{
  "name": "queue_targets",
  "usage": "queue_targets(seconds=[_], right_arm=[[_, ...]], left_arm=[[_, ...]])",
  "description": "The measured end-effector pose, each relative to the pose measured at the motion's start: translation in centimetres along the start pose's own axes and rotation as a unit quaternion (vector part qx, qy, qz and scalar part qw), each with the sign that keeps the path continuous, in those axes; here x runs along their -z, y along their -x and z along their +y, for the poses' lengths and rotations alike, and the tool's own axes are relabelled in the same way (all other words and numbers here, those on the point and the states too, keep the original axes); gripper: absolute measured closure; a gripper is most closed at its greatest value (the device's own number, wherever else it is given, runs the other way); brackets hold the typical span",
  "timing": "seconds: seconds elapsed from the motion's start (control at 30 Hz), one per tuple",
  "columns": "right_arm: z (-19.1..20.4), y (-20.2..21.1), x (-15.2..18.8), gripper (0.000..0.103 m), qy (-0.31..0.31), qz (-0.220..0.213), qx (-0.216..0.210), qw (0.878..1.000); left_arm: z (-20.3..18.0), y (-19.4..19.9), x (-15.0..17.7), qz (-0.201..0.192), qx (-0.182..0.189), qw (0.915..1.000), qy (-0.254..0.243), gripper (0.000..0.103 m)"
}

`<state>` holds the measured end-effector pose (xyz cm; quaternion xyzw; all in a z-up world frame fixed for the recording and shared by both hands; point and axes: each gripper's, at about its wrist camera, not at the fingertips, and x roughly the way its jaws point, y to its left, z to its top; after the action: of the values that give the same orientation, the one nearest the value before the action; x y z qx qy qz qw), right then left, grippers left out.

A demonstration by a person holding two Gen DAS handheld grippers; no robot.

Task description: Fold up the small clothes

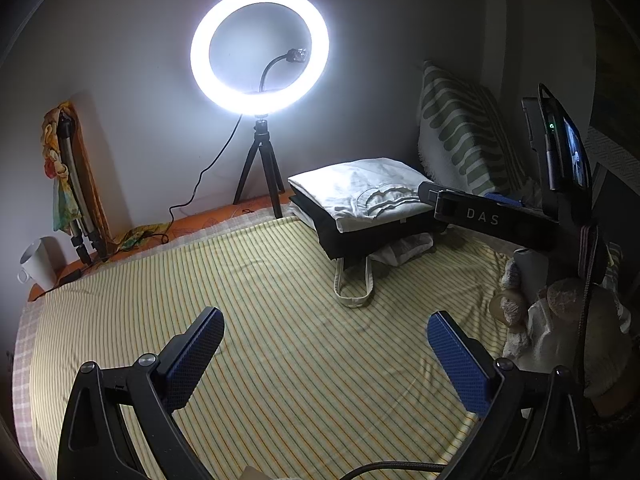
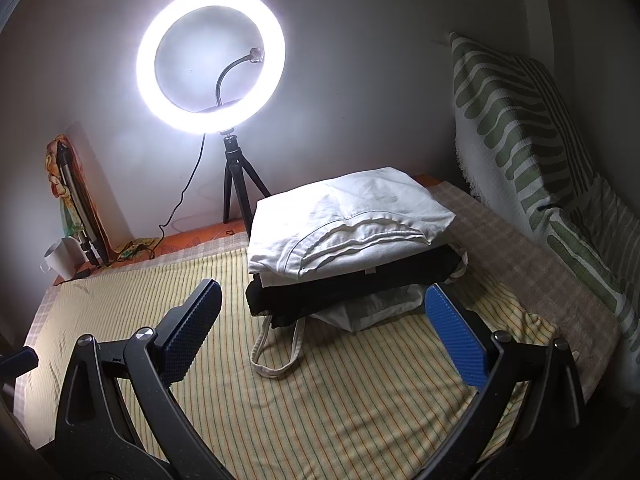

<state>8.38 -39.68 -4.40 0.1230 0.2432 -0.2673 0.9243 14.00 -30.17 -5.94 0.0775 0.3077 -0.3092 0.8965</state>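
A stack of folded clothes, with a white garment (image 1: pixel 360 190) on top of a black one (image 1: pixel 360 236), lies on the striped yellow sheet (image 1: pixel 260 300) at the back right. In the right wrist view the white garment (image 2: pixel 344 220) and the black one (image 2: pixel 340 296) sit just ahead of my right gripper (image 2: pixel 324 320), which is open and empty. A white bag with loop handles (image 2: pixel 276 348) lies under the stack. My left gripper (image 1: pixel 326 344) is open and empty over bare sheet. The right gripper body (image 1: pixel 488 216) shows at the right of the left wrist view.
A lit ring light (image 1: pixel 260 50) on a black tripod (image 1: pixel 260 176) stands at the back by the wall. A green-patterned pillow (image 2: pixel 532 140) leans at the right. A white mug (image 1: pixel 38 264) and a folded stand (image 1: pixel 76 192) are at the far left.
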Motion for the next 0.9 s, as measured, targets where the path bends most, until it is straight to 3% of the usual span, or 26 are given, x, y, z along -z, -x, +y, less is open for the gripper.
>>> queue_targets(seconds=[0.9], right_arm=[[0.07,0.25,0.01,0.0,-0.008,0.0,-0.006,1.0]], left_arm=[[-0.68,0.44,0.07,-0.004,-0.002,1.0,-0.008,0.0]])
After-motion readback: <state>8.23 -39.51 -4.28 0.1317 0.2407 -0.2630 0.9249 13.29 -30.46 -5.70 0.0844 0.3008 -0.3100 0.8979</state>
